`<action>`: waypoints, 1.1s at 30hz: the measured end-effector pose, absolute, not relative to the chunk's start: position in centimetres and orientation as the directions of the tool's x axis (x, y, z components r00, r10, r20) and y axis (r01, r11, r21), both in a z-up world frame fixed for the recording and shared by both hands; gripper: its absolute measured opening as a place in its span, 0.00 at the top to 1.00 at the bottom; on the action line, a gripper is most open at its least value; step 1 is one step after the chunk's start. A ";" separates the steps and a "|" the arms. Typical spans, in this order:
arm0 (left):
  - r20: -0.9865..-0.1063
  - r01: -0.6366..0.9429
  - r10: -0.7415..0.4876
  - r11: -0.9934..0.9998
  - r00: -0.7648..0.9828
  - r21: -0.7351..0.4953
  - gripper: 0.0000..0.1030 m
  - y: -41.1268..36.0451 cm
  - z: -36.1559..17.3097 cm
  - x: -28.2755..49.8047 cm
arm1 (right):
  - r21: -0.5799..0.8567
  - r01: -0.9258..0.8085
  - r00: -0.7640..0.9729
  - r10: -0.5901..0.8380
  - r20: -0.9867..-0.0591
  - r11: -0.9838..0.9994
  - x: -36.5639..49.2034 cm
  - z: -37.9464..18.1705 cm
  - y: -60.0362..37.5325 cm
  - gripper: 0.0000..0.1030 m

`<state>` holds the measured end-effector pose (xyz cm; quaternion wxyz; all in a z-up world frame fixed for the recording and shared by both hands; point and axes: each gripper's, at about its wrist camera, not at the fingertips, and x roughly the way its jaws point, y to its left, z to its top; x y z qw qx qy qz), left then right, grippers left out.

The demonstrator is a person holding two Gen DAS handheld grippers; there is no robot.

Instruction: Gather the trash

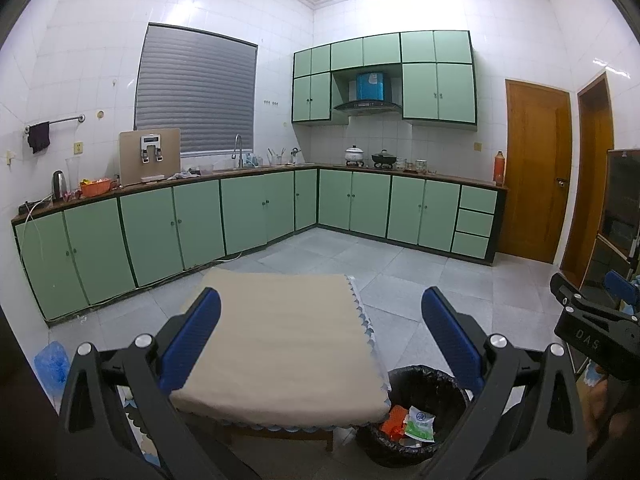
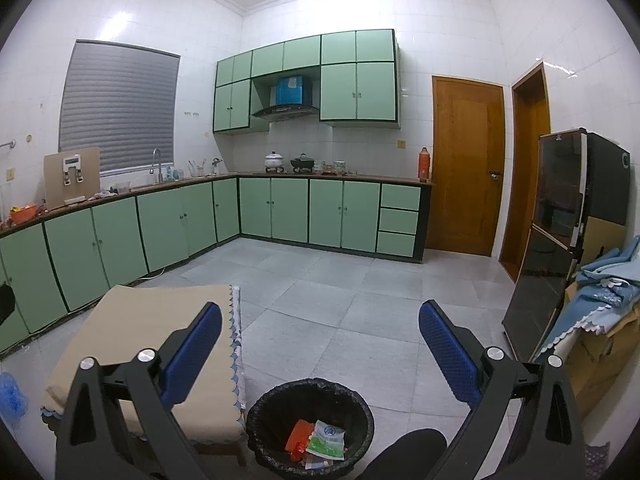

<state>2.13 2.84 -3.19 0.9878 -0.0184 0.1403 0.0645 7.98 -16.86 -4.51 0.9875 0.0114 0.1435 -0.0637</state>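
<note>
A black-lined trash bin (image 1: 420, 384) (image 2: 272, 408) stands on the floor beside a low table (image 1: 288, 344) (image 2: 132, 328) covered with a beige cloth. Inside the bin lie an orange wrapper (image 1: 393, 422) (image 2: 298, 436) and a white-and-green packet (image 1: 420, 424) (image 2: 327, 440). My left gripper (image 1: 320, 304) hovers open above the table, nothing between its blue fingers. My right gripper (image 2: 320, 316) is open and empty, held above the bin. The right gripper (image 1: 592, 320) also shows at the right edge of the left wrist view.
Green cabinets (image 1: 200, 220) (image 2: 280, 208) run along the far walls under a cluttered counter. A blue plastic bag (image 1: 50, 364) (image 2: 10, 394) lies on the floor at left. A dark fridge (image 2: 560, 240) and a cardboard box with blue cloth (image 2: 600, 292) stand at right, wooden doors (image 2: 466, 164) behind.
</note>
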 end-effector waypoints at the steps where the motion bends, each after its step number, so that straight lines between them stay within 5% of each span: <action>1: -0.280 -0.133 0.123 0.991 0.952 -0.018 0.06 2.9 -3.3 2.1 | 0.004 0.128 0.951 -0.122 -0.285 0.992 8.0 -4.5 -16.8 0.06; 33: -0.287 -0.136 0.125 0.990 0.950 -0.018 0.06 3.3 -3.8 2.1 | 0.001 0.122 0.949 -0.116 -0.292 0.993 7.9 -4.6 -16.9 0.06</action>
